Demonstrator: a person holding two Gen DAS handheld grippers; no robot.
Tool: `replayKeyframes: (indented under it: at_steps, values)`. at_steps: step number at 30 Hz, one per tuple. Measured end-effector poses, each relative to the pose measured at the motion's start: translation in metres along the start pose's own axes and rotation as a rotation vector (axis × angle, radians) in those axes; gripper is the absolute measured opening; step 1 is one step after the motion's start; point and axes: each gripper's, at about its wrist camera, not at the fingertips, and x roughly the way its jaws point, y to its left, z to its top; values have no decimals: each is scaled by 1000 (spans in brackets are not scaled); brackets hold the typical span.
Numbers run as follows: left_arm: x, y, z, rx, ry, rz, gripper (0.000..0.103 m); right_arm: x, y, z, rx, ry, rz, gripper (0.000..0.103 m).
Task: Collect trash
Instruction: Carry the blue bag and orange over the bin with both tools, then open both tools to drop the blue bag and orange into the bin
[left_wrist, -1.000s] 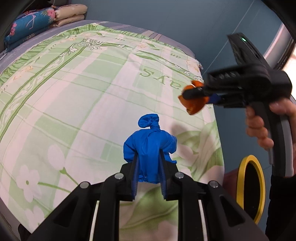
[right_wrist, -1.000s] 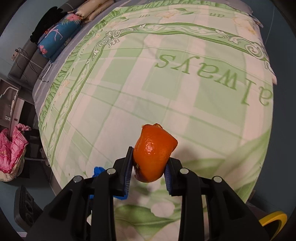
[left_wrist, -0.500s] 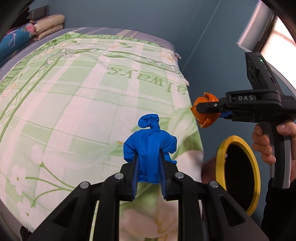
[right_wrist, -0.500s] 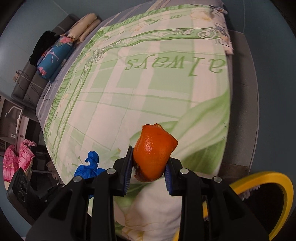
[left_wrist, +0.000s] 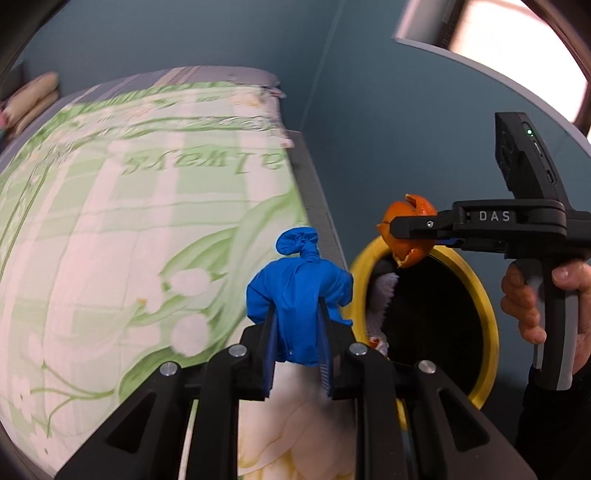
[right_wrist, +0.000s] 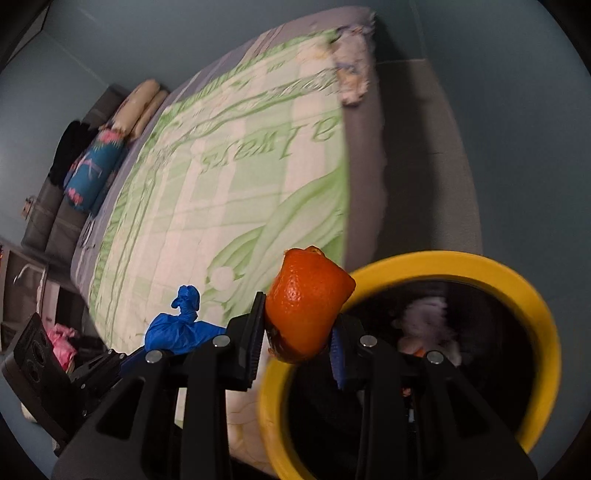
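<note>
My left gripper (left_wrist: 297, 345) is clamped on a crumpled, knotted blue plastic glove (left_wrist: 300, 295); both pads press its lower part, and its twisted knot stands up above the jaws at the centre of the left wrist frame. My right gripper (right_wrist: 297, 341) is closed on a curled piece of orange citrus peel (right_wrist: 306, 301), pinched between the pads at the lower centre of the right wrist frame. In the left wrist frame the same right gripper (left_wrist: 400, 236) enters from the right edge, held by a hand (left_wrist: 532, 295) around its grey handle, and the peel (left_wrist: 408, 230) sits at its tip, over the upper rim of a round bin with a yellow rim and a dark interior (left_wrist: 487, 317). In the right wrist frame that bin (right_wrist: 532, 295) fills the lower right, directly beneath and beyond the peel; pale crumpled material lies inside it, blurred, and I cannot identify it. The bin stands just beside the edge of a bed covered by a green-and-white floral quilt printed with the word "always" (left_wrist: 147, 229), which occupies the left half of both frames. Folded bedding and a blue patterned pillow (right_wrist: 94, 170) lie at the far end of the bed, at the upper left of the right wrist frame. The glove (right_wrist: 181, 328) and the left gripper (right_wrist: 125, 360) appear at the lower left of that frame, over the bed's corner.
</note>
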Motion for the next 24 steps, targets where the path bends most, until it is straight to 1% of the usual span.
replayKeyframes:
  at_steps: [2,5,9,13,15,19,24]
  values:
    - [3,-14,3,27,6,-22,18,-11,-10,-6,23,-21,-12,29]
    - [9,-35,5,66,12,-48,18,-24,-26,-18,69,-41,-4,29]
    - [16,-61,5,124,24,-83,18,-38,-46,-32,107,-62,-60,29]
    - [23,-83,1,174,37,-106,18,-43,-66,-45,144,-60,-79,30]
    - [28,-90,0,191,45,-111,18,-40,-69,-50,143,-50,-101,30]
    - [40,-99,-4,207,68,-117,18,-34,-75,-56,143,-39,-119,30]
    - [52,-102,-5,211,82,-117,18,-37,-77,-57,129,-74,-157,30]
